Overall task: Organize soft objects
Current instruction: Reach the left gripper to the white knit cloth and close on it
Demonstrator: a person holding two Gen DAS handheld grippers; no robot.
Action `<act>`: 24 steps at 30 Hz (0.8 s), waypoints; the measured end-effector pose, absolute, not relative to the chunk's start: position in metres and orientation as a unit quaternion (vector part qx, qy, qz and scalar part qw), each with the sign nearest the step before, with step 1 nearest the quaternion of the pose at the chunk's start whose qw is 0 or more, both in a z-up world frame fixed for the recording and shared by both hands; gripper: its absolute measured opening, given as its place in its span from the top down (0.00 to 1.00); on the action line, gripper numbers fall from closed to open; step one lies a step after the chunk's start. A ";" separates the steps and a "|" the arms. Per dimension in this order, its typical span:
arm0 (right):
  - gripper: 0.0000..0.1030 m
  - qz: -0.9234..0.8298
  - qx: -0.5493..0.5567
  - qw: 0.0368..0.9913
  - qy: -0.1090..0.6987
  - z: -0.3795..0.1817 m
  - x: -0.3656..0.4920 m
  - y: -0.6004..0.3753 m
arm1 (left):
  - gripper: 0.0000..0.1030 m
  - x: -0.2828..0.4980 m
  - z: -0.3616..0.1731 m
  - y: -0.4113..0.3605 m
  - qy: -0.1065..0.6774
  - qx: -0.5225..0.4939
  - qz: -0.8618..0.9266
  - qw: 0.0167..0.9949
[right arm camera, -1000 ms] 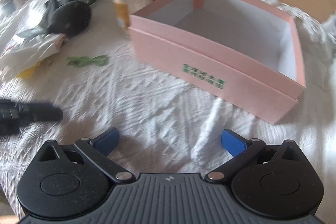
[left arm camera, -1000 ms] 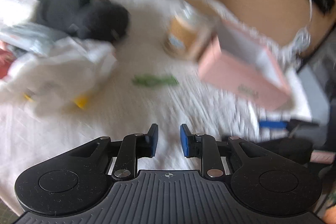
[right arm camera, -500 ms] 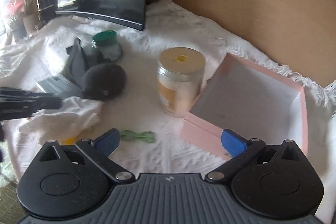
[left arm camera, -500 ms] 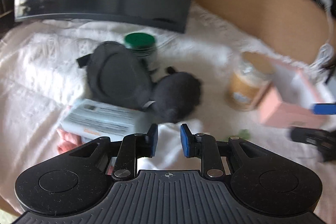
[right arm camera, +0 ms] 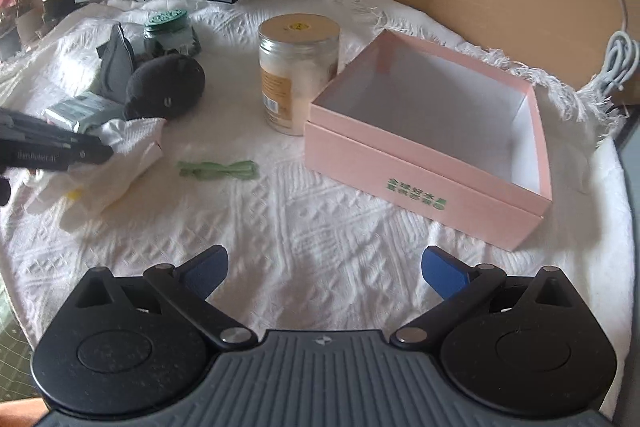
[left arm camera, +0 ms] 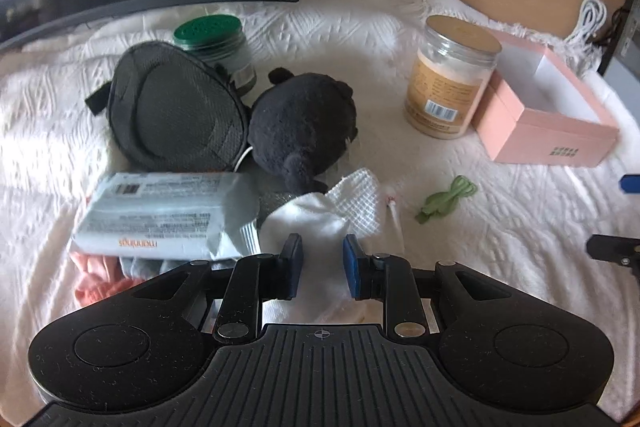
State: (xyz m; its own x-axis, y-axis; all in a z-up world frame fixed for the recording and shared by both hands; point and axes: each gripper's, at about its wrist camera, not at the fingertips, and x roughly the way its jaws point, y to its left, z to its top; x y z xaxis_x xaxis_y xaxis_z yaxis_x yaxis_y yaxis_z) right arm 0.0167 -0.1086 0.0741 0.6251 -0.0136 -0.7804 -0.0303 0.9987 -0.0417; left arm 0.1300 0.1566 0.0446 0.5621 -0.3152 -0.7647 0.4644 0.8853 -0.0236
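Over the white cloth [left arm camera: 320, 223] at the near edge of the soft pile, the left hand-held gripper [left arm camera: 320, 263] has swung in from the open counter [left arm camera: 500, 235] and now straddles it, blue pads narrowly parted, cloth between them, not yet pinched. A first pick looks imminent. Behind sit the black plush toy [left arm camera: 304, 123] and grey packet [left arm camera: 168, 215]; the pink box [right arm camera: 432, 147] waits empty. The right hand-held gripper [right arm camera: 324, 271] hovers low, spread wide, holding nothing.
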 end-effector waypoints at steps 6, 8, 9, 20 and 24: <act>0.00 0.004 -0.041 0.900 0.434 0.071 0.012 -0.105 | 0.75 0.126 0.040 0.151 0.398 0.126 -0.226 0.880; 0.00 0.004 -0.044 0.900 0.434 0.069 0.010 -0.105 | 0.75 0.125 0.040 0.153 0.397 0.122 -0.229 0.880; 0.00 0.004 -0.044 0.900 0.434 0.069 0.009 -0.105 | 0.75 0.125 0.040 0.154 0.399 0.119 -0.229 0.880; 0.00 -0.011 -0.044 0.908 0.416 0.068 0.005 -0.118 | 0.82 0.108 0.036 0.150 0.366 0.133 -0.208 0.897; 0.00 -0.012 -0.047 0.914 0.403 0.074 0.004 -0.121 | 0.92 0.106 0.042 0.161 0.363 0.092 -0.198 0.906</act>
State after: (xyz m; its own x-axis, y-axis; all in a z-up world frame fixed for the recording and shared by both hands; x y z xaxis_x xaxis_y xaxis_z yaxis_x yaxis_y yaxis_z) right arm 0.0040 -0.1214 0.0739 0.6748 -0.0601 -0.7356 -0.0164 0.9952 -0.0963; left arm 0.1060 0.1610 0.0424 0.6577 -0.2922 -0.6943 0.4253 0.9048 0.0221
